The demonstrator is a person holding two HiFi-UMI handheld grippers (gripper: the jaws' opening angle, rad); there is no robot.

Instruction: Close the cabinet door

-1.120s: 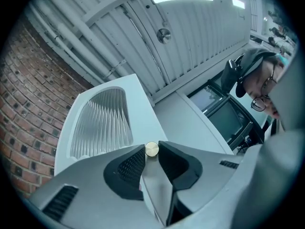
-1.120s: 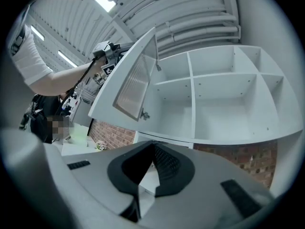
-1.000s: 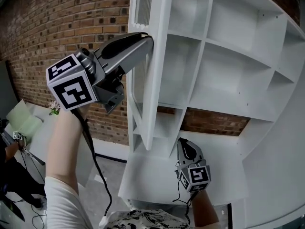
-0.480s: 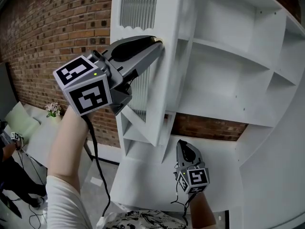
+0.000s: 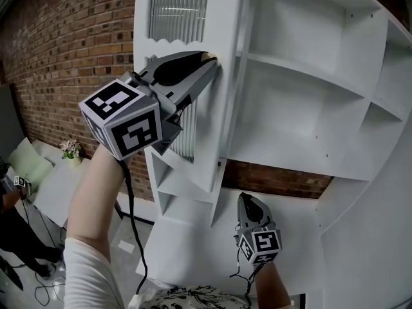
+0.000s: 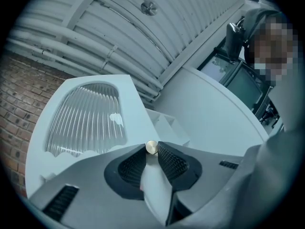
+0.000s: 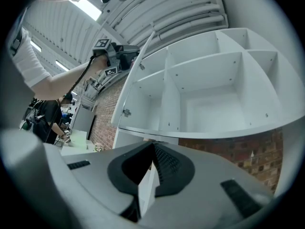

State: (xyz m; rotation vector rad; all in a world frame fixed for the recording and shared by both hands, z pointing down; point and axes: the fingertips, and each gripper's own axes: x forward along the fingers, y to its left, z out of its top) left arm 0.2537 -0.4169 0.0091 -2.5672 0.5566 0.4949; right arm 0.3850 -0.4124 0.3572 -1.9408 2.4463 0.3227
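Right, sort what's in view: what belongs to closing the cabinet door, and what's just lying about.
Job: cabinet door; its knob, gripped by the left hand-held gripper; open cabinet.
Lying about: flowers by the brick wall; right hand-held gripper, shut, holding nothing.

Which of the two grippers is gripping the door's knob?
The left gripper, raised at the cabinet door, pinches its brass knob; the right gripper hangs low, empty.

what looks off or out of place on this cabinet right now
Nothing looks damaged or spilled. The only odd thing is the cabinet door, which stands ajar, swung out from the shelves. The left claw is clamped on its brass knob.
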